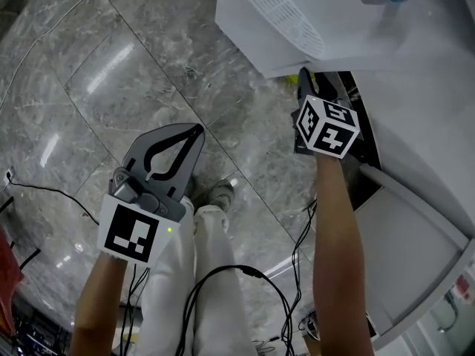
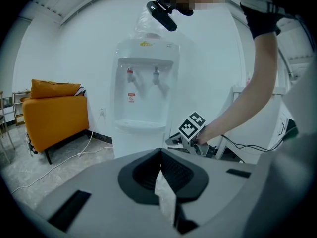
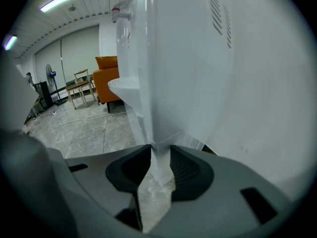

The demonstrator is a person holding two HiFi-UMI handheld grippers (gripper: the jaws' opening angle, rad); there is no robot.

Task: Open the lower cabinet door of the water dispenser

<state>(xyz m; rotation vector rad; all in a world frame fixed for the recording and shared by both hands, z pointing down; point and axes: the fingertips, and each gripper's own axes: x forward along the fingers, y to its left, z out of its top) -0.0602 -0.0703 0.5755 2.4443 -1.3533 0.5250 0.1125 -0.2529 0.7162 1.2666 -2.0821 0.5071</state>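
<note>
1. The door [image 2: 137, 143] is the lower front of the dispenser [image 2: 144, 83], under the drip tray [image 2: 140, 124]. From my left gripper view it looks shut, flush with the body.
2. The door's upright side edge stands between the tips of my right gripper [image 3: 160, 150]. My fingers there are spread wide, and the white edge fills the gap between them. As far as I can see, both pads [image 3: 187, 170] pinch it.
3. That gripper points down along the dispenser's side, low, beneath the vents [image 3: 220, 14]. In the head view its marker cube [image 1: 328, 128] sits just below the dispenser's white body.
4. My left gripper [image 2: 161, 155] has its fingers pressed together with nothing between them. It hangs over the floor [image 1: 148, 73], well apart from the dispenser, and faces its front.
5. Two taps [image 2: 130, 76] sit above the drip tray.
6. An orange sofa [image 2: 54, 113] stands against the wall to the left of the dispenser in the left gripper view. A white cable [image 2: 59, 165] runs over the floor between them.
7. In the head view my white trousers [image 1: 200, 273] show between my two forearms.
</note>
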